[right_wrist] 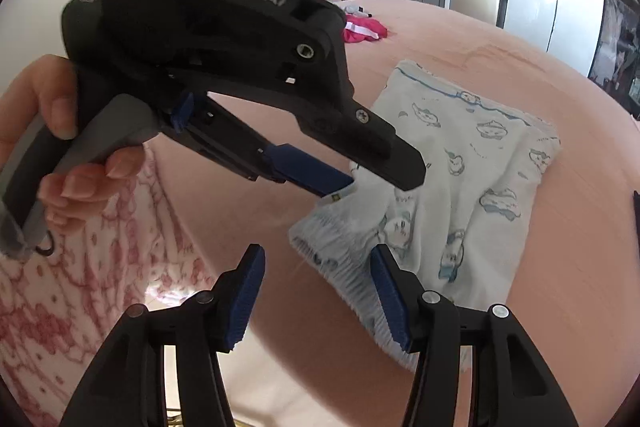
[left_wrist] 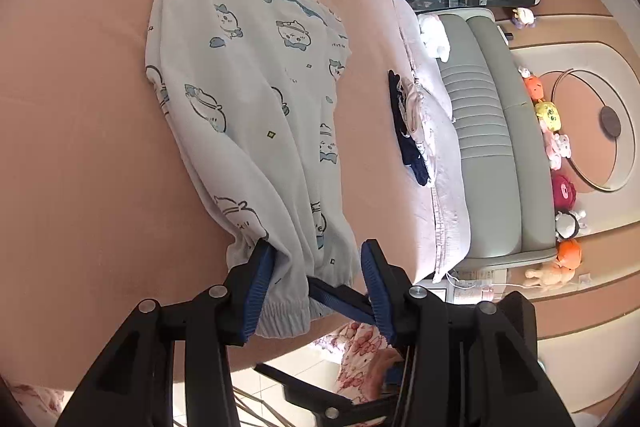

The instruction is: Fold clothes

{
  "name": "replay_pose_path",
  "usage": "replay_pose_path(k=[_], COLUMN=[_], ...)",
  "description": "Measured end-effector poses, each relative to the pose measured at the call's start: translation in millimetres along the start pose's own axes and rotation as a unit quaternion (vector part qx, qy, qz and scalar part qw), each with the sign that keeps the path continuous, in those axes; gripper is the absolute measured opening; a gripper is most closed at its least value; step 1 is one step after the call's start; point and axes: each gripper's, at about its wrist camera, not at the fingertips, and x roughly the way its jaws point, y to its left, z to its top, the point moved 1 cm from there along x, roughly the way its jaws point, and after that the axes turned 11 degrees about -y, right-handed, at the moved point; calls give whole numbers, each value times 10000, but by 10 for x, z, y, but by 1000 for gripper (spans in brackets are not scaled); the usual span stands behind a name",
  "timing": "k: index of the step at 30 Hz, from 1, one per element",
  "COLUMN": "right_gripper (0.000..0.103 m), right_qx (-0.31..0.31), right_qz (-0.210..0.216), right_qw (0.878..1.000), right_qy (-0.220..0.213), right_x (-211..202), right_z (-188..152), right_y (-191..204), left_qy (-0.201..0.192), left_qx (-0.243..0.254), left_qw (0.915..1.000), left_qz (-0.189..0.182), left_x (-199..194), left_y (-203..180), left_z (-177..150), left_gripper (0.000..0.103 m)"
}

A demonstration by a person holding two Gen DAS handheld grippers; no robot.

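Bare pink bedsheet [left_wrist: 80, 147] lies open beside the printed pants [left_wrist: 248, 99]; dark clothes [left_wrist: 404, 123] and pillows [left_wrist: 440, 147] crowd the far edge.

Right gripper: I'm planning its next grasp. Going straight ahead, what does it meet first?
Probably the gathered elastic band of the pale blue cartoon-print trousers, just beyond the open right gripper; depth is unclear.
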Motion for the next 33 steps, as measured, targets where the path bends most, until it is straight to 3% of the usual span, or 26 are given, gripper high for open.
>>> replay_pose_path(k=[2, 5, 8, 10, 13, 16, 17, 19, 20, 24, 26, 28, 31, 33], right_gripper=[53, 45, 45, 45, 46, 46, 47, 50, 52, 62, 71, 72, 72, 72], right_qx=[-24, 660, 1144, 1284, 1839, 2147, 2134, 2106, 2177, 2524, 2501, 2477, 1610, 1206], right_qz=[-338, -584, -672, -813, -529, -247, -251, -261, -235, -270, -429, -588, -90, -110], right_qw=[9994, 9949, 9879, 9855, 9787, 9733, 9736, 9743, 9725, 9605, 9617, 9625, 9869, 9926], right_qy=[6, -486, -799, -755, -742, -774, -768, -755, -798, -1140, -1038, -934, -56, -93], right_x=[88, -149, -360, -327, -305, -381, -397, -429, -464, -626, -568, -508, -65, -16], right_z=[46, 109, 88, 73, 50, 39, 17, -27, -40, -30, -12, 5, 45, 45], right_y=[-134, -516, -855, -984, -1091, -1143, -1137, -1126, -1152, -1303, -1336, -1369, -1065, -870], left_qy=[-186, -443, -213, -69, -66, 110, 145, 92, -1, -166, -176, -183, -200, -253], left_qx=[67, -54, 335, 816, 1496, 1420, 1348, 1436, 1401, 1151, 1042, 1012, 831, 676], left_qw=[9997, 9973, 9920, 9832, 9669, 9739, 9767, 9745, 9747, 9788, 9802, 9778, 9768, 9782], left_qz=[132, 587, 1199, 1631, 2065, 1768, 1662, 1723, 1739, 1685, 1676, 1828, 1966, 1947], left_x=[-66, -142, -10, 125, 296, 398, 413, 387, 339, 130, 53, 17, -39, -100], left_y=[36, 146, 135, 50, -105, -79, -69, -71, -66, -32, -23, 19, 125, 170], left_z=[26, -11, -112, -169, -210, -249, -266, -309, -315, -367, -400, -454, -507, -516], left_gripper=[42, 46, 47, 47, 47, 46, 41, 15, 13, 9, 9, 9, 9, 11])
